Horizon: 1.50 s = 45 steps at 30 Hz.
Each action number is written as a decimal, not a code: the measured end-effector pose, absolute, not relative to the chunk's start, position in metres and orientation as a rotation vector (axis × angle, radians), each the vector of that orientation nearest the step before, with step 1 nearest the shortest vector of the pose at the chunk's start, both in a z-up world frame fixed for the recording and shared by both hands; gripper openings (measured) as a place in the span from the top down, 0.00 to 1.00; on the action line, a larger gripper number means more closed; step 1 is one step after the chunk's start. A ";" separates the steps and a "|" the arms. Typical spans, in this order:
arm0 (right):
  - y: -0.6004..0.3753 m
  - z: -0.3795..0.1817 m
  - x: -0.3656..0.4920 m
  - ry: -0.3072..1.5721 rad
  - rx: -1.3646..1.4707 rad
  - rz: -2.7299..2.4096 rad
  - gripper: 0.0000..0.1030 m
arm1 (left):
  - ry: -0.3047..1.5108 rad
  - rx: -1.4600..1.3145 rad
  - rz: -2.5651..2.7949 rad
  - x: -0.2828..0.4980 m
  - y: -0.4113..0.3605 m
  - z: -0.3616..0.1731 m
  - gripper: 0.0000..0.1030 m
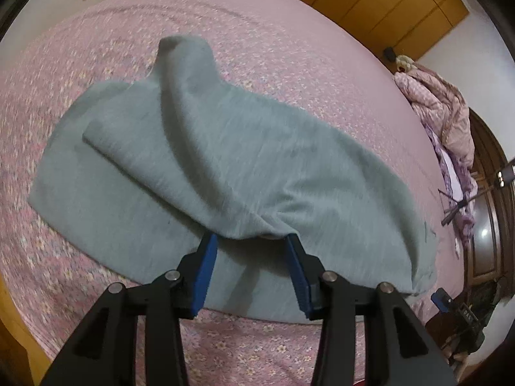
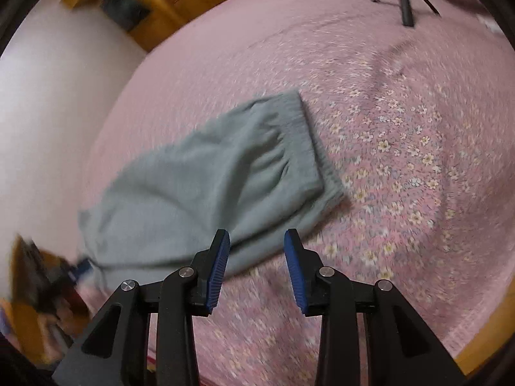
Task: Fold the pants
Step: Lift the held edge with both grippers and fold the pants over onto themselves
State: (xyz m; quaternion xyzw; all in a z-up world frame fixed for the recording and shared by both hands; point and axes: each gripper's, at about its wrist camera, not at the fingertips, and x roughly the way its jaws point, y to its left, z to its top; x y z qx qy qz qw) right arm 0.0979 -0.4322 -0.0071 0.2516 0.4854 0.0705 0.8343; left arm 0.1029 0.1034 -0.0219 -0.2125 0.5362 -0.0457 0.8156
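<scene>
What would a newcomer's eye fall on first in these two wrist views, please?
First, the grey-green pants lying half folded in the middle of the pink flowered bedspread, one layer humped over the other. Next, the blue-padded left gripper open at the cloth's near edge, and the right gripper open near the elastic waistband.

A home bedroom. A bed (image 1: 289, 48) with a pink floral cover fills the view. Wooden wardrobes (image 1: 379, 3) line the wall, bedding (image 1: 441, 109) heaped nearby
</scene>
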 end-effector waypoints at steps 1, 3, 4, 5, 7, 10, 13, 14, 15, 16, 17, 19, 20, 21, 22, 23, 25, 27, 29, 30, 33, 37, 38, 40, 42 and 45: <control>-0.436 -0.009 0.102 1.021 0.572 0.143 0.64 | 1.149 -0.462 -0.094 0.102 0.104 -0.023 0.55; -0.443 -0.013 0.109 1.018 0.623 0.140 0.64 | 1.150 -0.465 -0.087 0.097 0.107 -0.022 0.56; -0.443 -0.017 0.113 1.024 0.650 0.139 0.64 | 1.143 -0.467 -0.077 0.093 0.109 -0.020 0.56; -0.442 -0.019 0.115 1.031 0.660 0.135 0.64 | 1.133 -0.471 -0.072 0.091 0.112 -0.018 0.56; -0.441 -0.022 0.118 1.041 0.667 0.129 0.64 | 1.120 -0.478 -0.073 0.086 0.115 -0.014 0.56; -0.433 -0.027 0.119 1.045 0.659 0.117 0.64 | 1.106 -0.470 -0.077 0.081 0.123 -0.009 0.55; -0.424 -0.033 0.117 1.050 0.656 0.101 0.64 | 1.097 -0.454 -0.063 0.084 0.122 -0.008 0.55; -0.418 -0.035 0.121 1.054 0.660 0.097 0.64 | 1.105 -0.455 -0.056 0.089 0.118 -0.008 0.55; -0.416 -0.037 0.120 1.054 0.667 0.094 0.64 | 1.110 -0.469 -0.056 0.091 0.118 -0.010 0.55; -0.424 -0.036 0.120 1.051 0.675 0.095 0.64 | 1.115 -0.489 -0.060 0.095 0.115 -0.010 0.55; -0.425 -0.037 0.120 1.048 0.686 0.095 0.64 | 1.119 -0.509 -0.065 0.096 0.114 -0.012 0.55; -0.430 -0.038 0.123 1.037 0.703 0.099 0.64 | 1.123 -0.535 -0.073 0.100 0.113 -0.014 0.55; -0.433 -0.038 0.124 1.035 0.710 0.098 0.64 | 1.125 -0.534 -0.070 0.102 0.111 -0.015 0.55; -0.438 -0.037 0.126 1.034 0.721 0.097 0.64 | 1.132 -0.529 -0.062 0.105 0.110 -0.017 0.55; -0.441 -0.037 0.126 1.034 0.737 0.098 0.64 | 1.137 -0.532 -0.059 0.108 0.108 -0.019 0.55; -0.448 -0.036 0.127 1.033 0.748 0.099 0.64 | 1.145 -0.543 -0.060 0.110 0.107 -0.023 0.55; -0.455 -0.035 0.127 1.025 0.758 0.099 0.64 | 1.163 -0.564 -0.054 0.115 0.106 -0.030 0.55; -0.458 -0.034 0.126 1.018 0.762 0.097 0.64 | 1.175 -0.573 -0.042 0.117 0.106 -0.037 0.55; -0.458 -0.034 0.126 1.016 0.760 0.094 0.64 | 1.173 -0.564 -0.033 0.118 0.104 -0.040 0.55; -0.458 -0.034 0.126 1.017 0.756 0.090 0.64 | 1.168 -0.558 -0.032 0.118 0.104 -0.041 0.55; -0.455 -0.037 0.128 1.024 0.737 0.071 0.72 | 1.156 -0.537 -0.033 0.117 0.103 -0.040 0.72; -0.454 -0.036 0.124 1.019 0.696 0.033 0.94 | 1.134 -0.541 -0.074 0.112 0.109 -0.029 0.90; -0.455 -0.036 0.124 1.009 0.706 0.038 0.95 | 1.120 -0.538 -0.087 0.109 0.110 -0.024 0.90; -0.458 -0.025 0.119 0.967 0.685 0.044 0.96 | 1.093 -0.516 -0.107 0.101 0.111 -0.012 0.90; -0.462 -0.008 0.112 0.915 0.643 0.051 0.96 | 1.090 -0.496 -0.120 0.093 0.111 -0.002 0.90; -0.465 0.011 0.099 0.873 0.602 0.062 0.96 | 1.099 -0.446 -0.133 0.081 0.107 0.003 0.90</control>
